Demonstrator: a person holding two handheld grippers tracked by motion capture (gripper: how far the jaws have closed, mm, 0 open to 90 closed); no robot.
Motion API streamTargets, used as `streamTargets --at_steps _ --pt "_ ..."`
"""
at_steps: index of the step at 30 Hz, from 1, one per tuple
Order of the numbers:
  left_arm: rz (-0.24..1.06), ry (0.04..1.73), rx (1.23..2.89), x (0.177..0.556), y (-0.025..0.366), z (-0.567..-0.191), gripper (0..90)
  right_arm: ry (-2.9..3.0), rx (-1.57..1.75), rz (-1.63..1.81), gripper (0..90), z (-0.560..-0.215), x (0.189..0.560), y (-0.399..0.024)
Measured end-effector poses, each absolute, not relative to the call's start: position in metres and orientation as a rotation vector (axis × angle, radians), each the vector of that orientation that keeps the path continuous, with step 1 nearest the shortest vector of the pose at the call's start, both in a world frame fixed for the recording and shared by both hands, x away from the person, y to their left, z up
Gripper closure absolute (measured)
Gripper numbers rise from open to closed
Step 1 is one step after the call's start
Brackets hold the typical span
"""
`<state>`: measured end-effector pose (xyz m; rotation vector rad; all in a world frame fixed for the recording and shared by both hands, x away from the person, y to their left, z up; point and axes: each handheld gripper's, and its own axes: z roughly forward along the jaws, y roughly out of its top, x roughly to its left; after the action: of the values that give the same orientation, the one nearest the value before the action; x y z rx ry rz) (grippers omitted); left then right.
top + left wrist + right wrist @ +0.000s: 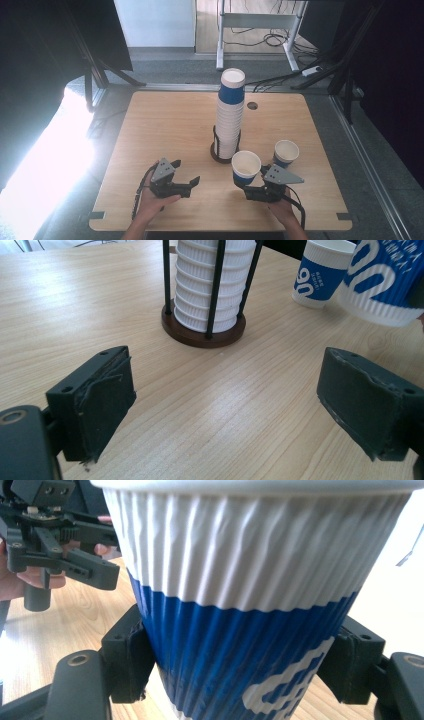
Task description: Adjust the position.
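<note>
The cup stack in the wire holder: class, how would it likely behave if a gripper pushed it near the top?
The cup stack stands tall on a small round base, so it would probably sway or tip. The rods cage the lower cups, so the upper ones might lean or slide off. The cups look like ribbed paper, likely light and easily dented.

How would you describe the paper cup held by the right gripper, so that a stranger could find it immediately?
Start at the tall stack of cups in the wire holder at the middle of the wooden table. Just in front of it, toward the person's right, the right gripper is shut on a ribbed blue-and-white paper cup. Unlike the similar cup standing on the table beside it, this one is gripped by its blue lower part.
</note>
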<state>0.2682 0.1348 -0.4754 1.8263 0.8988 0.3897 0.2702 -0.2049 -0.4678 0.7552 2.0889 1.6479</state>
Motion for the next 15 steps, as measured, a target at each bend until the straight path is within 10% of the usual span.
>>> streamTargets --at_steps 15 --pt "0.385 0.923 1.829 0.269 0.140 -0.478 8.7 1.983 0.791 1.641 25.9 -0.458 0.254 -0.235"
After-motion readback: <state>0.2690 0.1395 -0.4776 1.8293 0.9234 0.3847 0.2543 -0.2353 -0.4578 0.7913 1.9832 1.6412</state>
